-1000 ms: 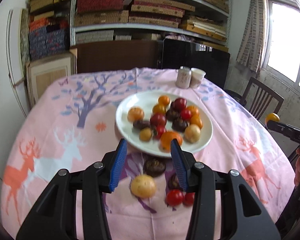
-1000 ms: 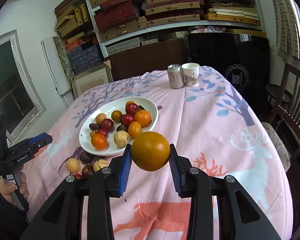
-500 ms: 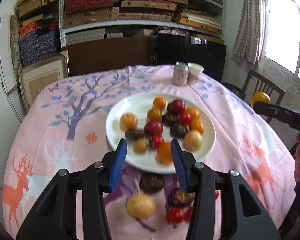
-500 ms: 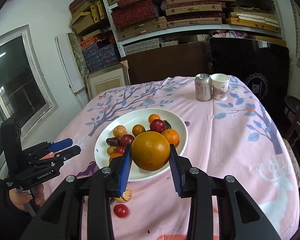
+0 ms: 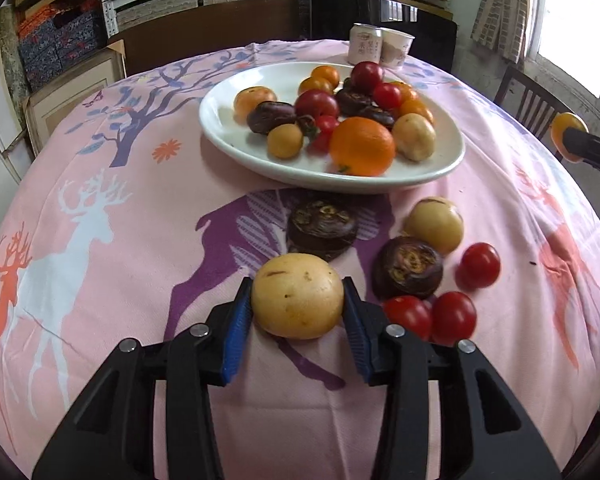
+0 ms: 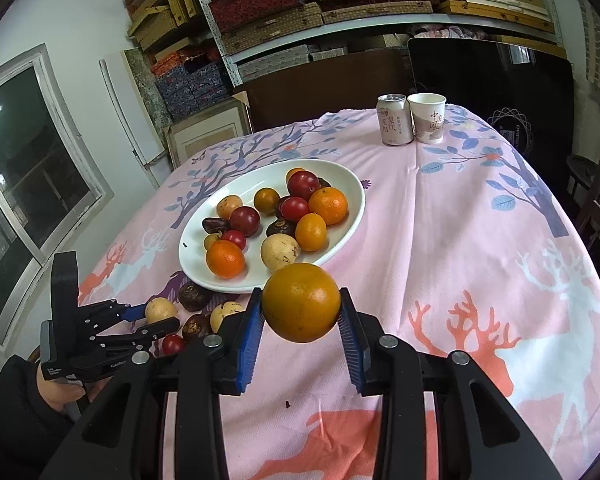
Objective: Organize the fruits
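Left wrist view: the left gripper point(image 5: 298, 300), its jaws just closing, brackets a yellow fruit point(image 5: 298, 295) on the pink tablecloth point(image 5: 120, 248), pads at its sides, just before the white plate point(image 5: 228, 136) of fruit.

Right wrist view: the right gripper point(image 6: 301, 312) clamps an orange point(image 6: 301, 302) above the cloth, near the plate's rim.

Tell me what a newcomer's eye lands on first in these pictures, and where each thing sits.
First comes the white plate heaped with small fruits at the middle of the pink deer-print tablecloth. Next, the right gripper clamps an orange up close above the cloth near the plate's edge. The left gripper frames a pale yellow fruit on the cloth among loose tomatoes and dark fruits just in front of the plate.
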